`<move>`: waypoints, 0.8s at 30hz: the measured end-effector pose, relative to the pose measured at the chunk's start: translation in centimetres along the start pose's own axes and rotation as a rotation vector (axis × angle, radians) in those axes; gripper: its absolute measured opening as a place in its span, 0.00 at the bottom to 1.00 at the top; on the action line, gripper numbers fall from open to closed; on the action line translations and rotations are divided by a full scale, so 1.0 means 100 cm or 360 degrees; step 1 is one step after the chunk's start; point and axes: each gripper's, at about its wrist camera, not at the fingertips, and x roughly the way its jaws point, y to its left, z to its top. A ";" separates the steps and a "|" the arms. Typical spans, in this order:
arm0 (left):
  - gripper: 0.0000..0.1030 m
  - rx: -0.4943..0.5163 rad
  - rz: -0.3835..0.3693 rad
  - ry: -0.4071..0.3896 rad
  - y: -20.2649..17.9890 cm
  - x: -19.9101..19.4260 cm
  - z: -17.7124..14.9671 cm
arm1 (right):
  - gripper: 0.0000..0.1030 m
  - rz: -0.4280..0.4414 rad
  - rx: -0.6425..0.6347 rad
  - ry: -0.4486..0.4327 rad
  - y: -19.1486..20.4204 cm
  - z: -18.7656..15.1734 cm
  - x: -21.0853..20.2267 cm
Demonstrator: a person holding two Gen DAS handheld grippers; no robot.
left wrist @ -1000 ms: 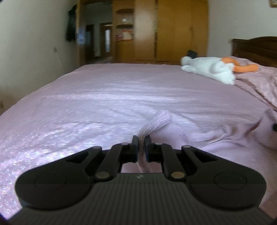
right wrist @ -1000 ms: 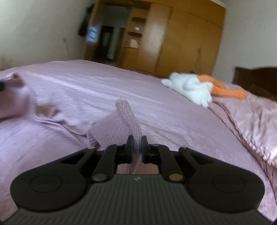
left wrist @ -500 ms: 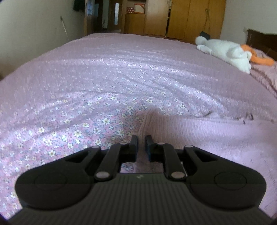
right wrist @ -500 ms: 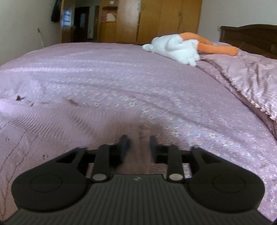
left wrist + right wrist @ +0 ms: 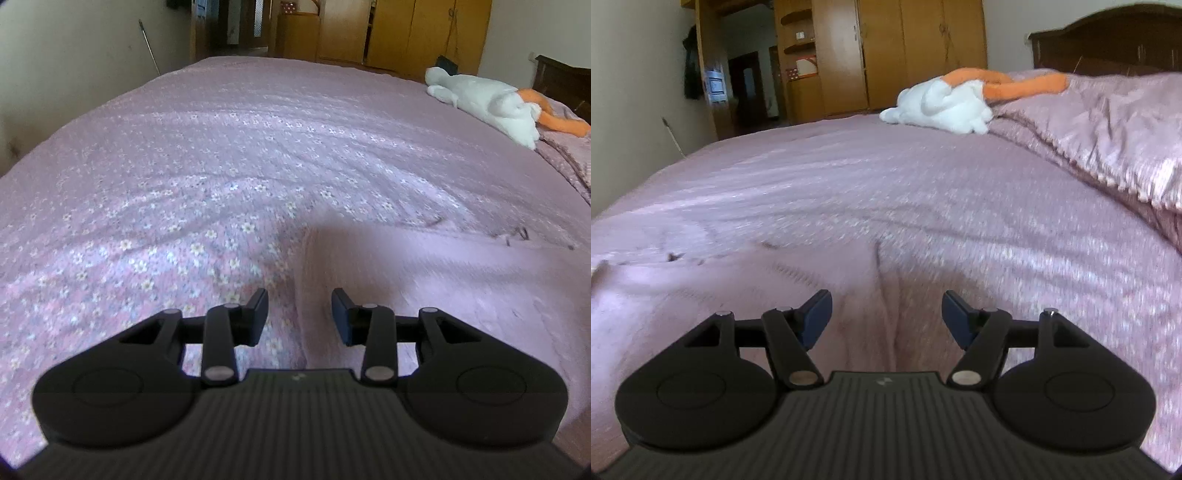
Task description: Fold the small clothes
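Hovering low over the bed [image 5: 258, 147], the left tool [image 5: 299, 314] had its two fingers spread wide, with nothing between them. Below and ahead of that gap lay the left edge of a pink knit garment [image 5: 443, 280], spread flat on the floral pink bedspread [image 5: 166, 240] and running off to the right side of this view. The garment's edge ran roughly up the middle of the gap, so the left finger [image 5: 258, 314] stood over the flowered cover and the right finger [image 5: 341, 317] over the knit. Whether the fingertips touched the cloth could not be told. Far off at the upper right lay a white plush toy [image 5: 484, 103] with orange parts, and beyond the bed stood a wooden wardrobe [image 5: 424, 33].

Seen from the right wrist, the right tool [image 5: 886, 317] was likewise released, its blue-padded fingers [image 5: 816, 317] wide apart and holding nothing. The pink knit garment [image 5: 720, 295] filled the lower left of this view and reached under the gap, where a soft lengthwise crease ran toward the camera; its right edge sat near the middle of the frame. The picture was blurred close to the tool. A rumpled pink quilt [image 5: 1108, 140] rose at the right, touching the white plush toy [image 5: 942, 103], with a dark headboard [image 5: 1108, 40] behind.
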 end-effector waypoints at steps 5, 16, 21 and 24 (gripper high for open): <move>0.39 0.0043 -0.0007 0.0016 -0.007 -0.029 -0.009 | 0.72 0.0088 0.0062 0.0053 -0.003 -0.014 -0.026; 0.39 0.0017 0.0045 0.0015 -0.027 -0.075 -0.052 | 0.90 0.0195 0.0193 0.0094 0.001 -0.044 -0.064; 0.39 0.0019 0.0072 0.0056 -0.039 -0.086 -0.066 | 0.97 0.0214 0.0284 0.0110 -0.006 -0.048 -0.067; 0.39 -0.0009 0.0035 0.0079 -0.048 -0.092 -0.075 | 0.98 0.0259 0.0374 0.0134 -0.016 -0.048 -0.065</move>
